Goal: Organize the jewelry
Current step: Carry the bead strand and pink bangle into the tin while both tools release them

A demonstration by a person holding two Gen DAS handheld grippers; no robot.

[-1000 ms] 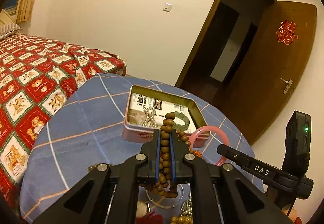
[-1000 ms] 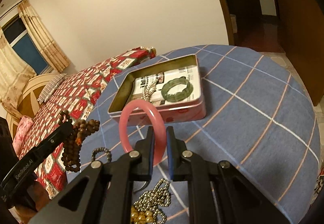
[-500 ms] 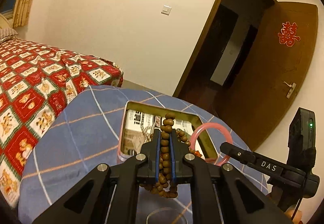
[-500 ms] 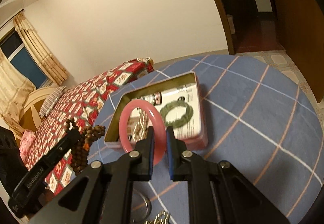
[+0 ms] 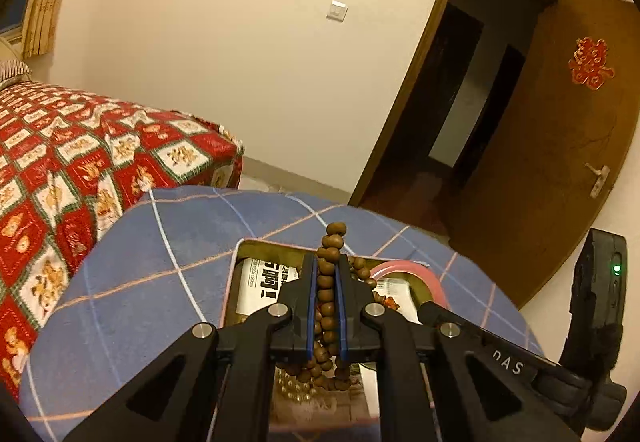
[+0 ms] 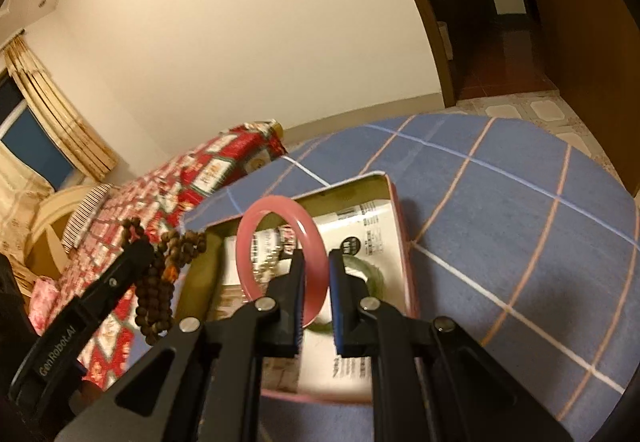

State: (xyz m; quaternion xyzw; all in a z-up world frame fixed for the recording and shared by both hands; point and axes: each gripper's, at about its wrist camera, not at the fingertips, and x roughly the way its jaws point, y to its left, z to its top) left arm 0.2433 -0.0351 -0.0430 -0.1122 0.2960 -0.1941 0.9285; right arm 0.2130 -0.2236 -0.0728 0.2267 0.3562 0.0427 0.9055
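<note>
My left gripper (image 5: 325, 262) is shut on a brown wooden bead string (image 5: 327, 294) and holds it over the open pink tin (image 5: 233, 282); the beads also show in the right wrist view (image 6: 160, 274). My right gripper (image 6: 316, 262) is shut on a pink bangle (image 6: 256, 238), held upright over the tin (image 6: 402, 238); the bangle also shows in the left wrist view (image 5: 412, 268). Inside the tin lie a green bangle (image 6: 370, 276), a silver chain (image 6: 268, 262) and a printed paper (image 6: 368, 226).
The tin stands on a round table with a blue checked cloth (image 6: 520, 210). A bed with a red patterned cover (image 5: 80, 154) is to the left. An open brown door (image 5: 560, 122) is at the right.
Both grippers have moved forward with their loads and now hang over the tin. The loose jewelry near the front of the table has dropped out of view.
</note>
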